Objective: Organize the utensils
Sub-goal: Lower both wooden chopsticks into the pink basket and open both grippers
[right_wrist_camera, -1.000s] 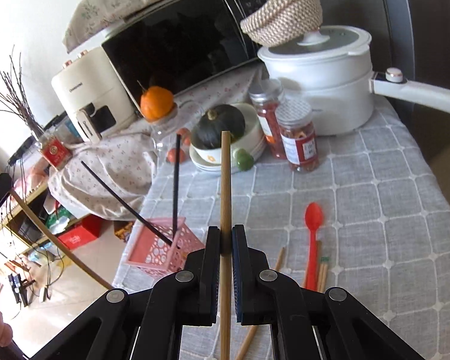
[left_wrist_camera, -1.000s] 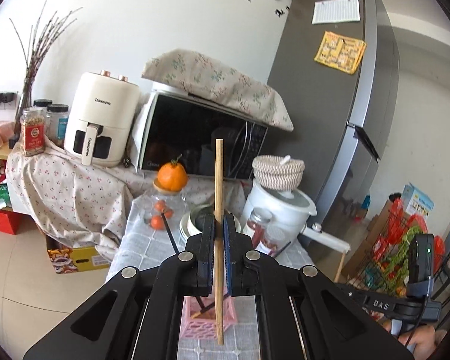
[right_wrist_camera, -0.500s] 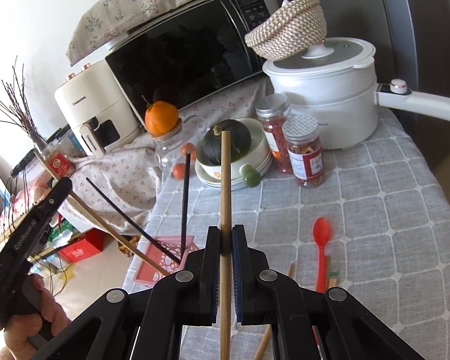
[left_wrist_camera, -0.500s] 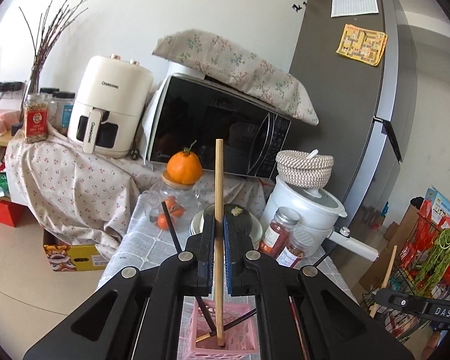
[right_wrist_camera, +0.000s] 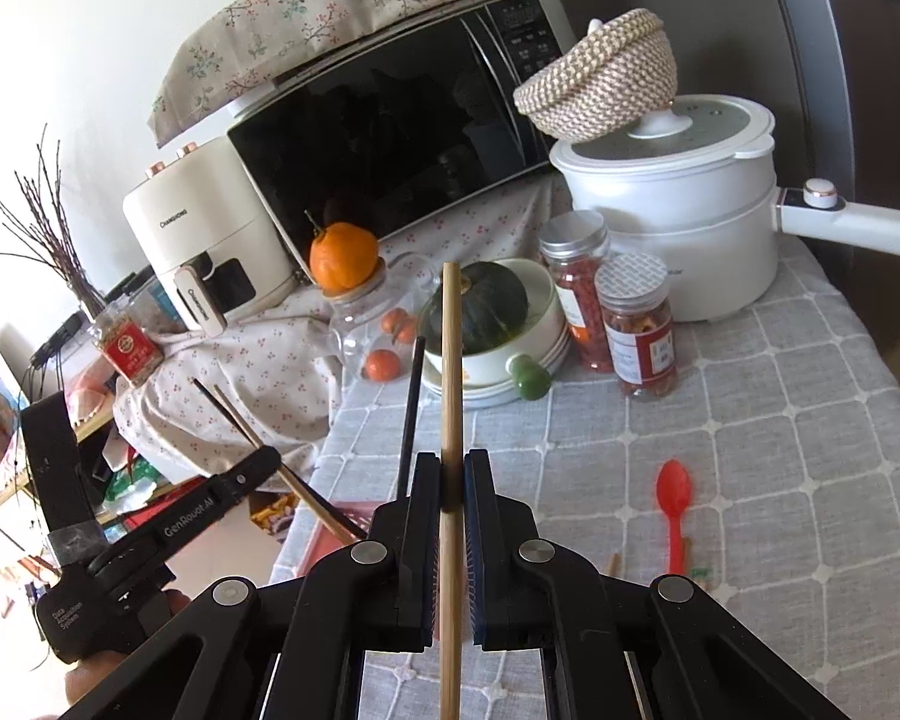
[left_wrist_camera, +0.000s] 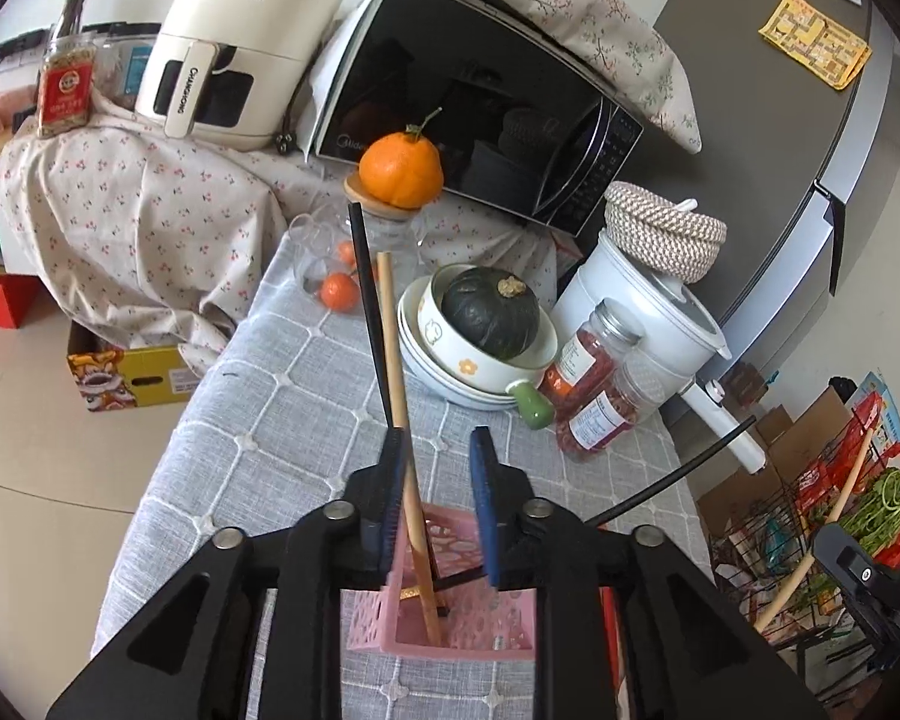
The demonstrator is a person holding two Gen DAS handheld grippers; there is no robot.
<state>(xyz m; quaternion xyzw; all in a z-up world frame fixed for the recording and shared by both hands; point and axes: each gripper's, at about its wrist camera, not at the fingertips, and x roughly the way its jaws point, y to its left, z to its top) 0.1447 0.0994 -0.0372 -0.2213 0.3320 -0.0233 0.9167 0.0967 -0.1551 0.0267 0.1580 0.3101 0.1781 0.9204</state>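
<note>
The pink basket [left_wrist_camera: 450, 612] stands on the grey checked tablecloth, right under my left gripper [left_wrist_camera: 437, 438]. Its jaws are opening. A wooden chopstick [left_wrist_camera: 399, 384] stands between them with its lower end in the basket, and it leans on the left pad only. Black chopsticks [left_wrist_camera: 366, 300] also stick out of the basket. My right gripper [right_wrist_camera: 450, 462] is shut on another wooden chopstick [right_wrist_camera: 450, 360], held upright above the table. On the cloth to its right lie a red spoon [right_wrist_camera: 673, 498] and more wooden sticks [right_wrist_camera: 615, 564].
Behind the basket are a stack of bowls with a green squash [left_wrist_camera: 489, 312], two red-filled jars [left_wrist_camera: 594, 384], a white pot [left_wrist_camera: 642, 312], a glass jar topped by an orange [left_wrist_camera: 399, 168], a microwave [left_wrist_camera: 468, 108] and an air fryer [left_wrist_camera: 240, 42]. The table edge [left_wrist_camera: 168, 438] drops off on the left.
My left gripper came down over the pink basket, the chopstick's lower end went in, and the jaws parted so the stick now leans left. The right gripper stayed shut on its chopstick.
</note>
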